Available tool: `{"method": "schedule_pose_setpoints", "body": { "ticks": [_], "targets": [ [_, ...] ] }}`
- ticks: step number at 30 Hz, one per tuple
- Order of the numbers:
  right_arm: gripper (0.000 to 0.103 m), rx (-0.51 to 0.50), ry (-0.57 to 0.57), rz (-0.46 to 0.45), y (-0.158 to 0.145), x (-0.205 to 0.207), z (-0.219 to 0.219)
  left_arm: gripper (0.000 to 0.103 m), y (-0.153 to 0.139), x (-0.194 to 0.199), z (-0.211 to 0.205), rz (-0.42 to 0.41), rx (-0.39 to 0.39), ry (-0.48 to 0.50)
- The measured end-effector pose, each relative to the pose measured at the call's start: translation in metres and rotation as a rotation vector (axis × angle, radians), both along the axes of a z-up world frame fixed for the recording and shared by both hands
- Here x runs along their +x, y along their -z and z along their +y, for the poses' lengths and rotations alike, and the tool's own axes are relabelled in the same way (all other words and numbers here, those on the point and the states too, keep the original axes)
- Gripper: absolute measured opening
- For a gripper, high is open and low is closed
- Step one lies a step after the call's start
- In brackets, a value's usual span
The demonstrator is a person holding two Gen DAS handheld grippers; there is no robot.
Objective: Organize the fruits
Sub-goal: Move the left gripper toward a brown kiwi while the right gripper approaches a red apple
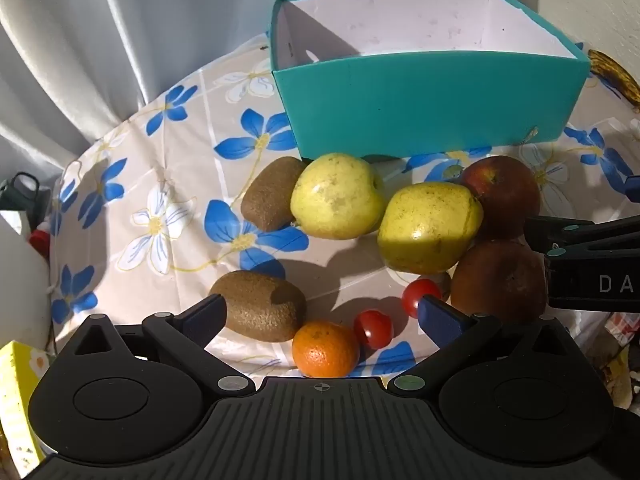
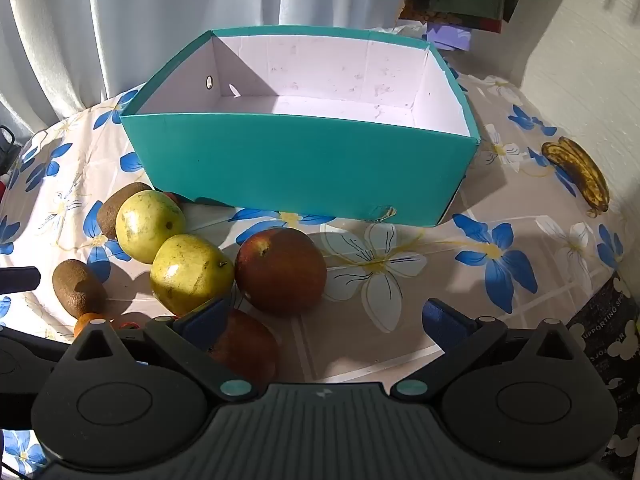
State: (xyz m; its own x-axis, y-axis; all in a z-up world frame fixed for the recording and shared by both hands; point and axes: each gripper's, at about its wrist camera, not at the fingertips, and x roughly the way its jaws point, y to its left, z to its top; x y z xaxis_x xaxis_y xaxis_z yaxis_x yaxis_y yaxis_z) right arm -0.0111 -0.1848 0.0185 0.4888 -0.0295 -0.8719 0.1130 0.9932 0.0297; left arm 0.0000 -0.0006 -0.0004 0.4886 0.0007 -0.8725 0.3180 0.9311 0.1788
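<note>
An empty teal box (image 1: 432, 100) stands at the back of the table; it also shows in the right wrist view (image 2: 304, 160). In front of it lie two yellow apples (image 1: 338, 196) (image 1: 430, 226), two red apples (image 1: 502, 196) (image 1: 498, 278), two kiwis (image 1: 272, 192) (image 1: 260, 306), an orange (image 1: 325, 348) and two cherry tomatoes (image 1: 373, 329) (image 1: 420, 296). My left gripper (image 1: 322, 314) is open, low over the near kiwi, orange and tomatoes. My right gripper (image 2: 326, 318) is open; its left finger (image 2: 206, 320) is beside the near red apple (image 2: 246, 346), below the far one (image 2: 280, 270).
A spotted banana (image 2: 580, 174) lies at the right by the wall. A flowered cloth (image 2: 400, 264) covers the round table. Curtains hang behind. A dark bottle (image 1: 22, 196) and a white container (image 1: 20, 276) stand off the left edge.
</note>
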Motion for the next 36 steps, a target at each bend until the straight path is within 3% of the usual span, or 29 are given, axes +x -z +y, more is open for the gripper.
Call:
{"method": "schedule_pose_setpoints", "body": {
  "ticks": [36],
  "targets": [
    [0.103, 0.001, -0.006, 0.013, 0.0020, 0.0021, 0.0016, 0.103, 0.0026, 0.0045, 0.0046, 0.016, -0.033, -0.038]
  ]
}}
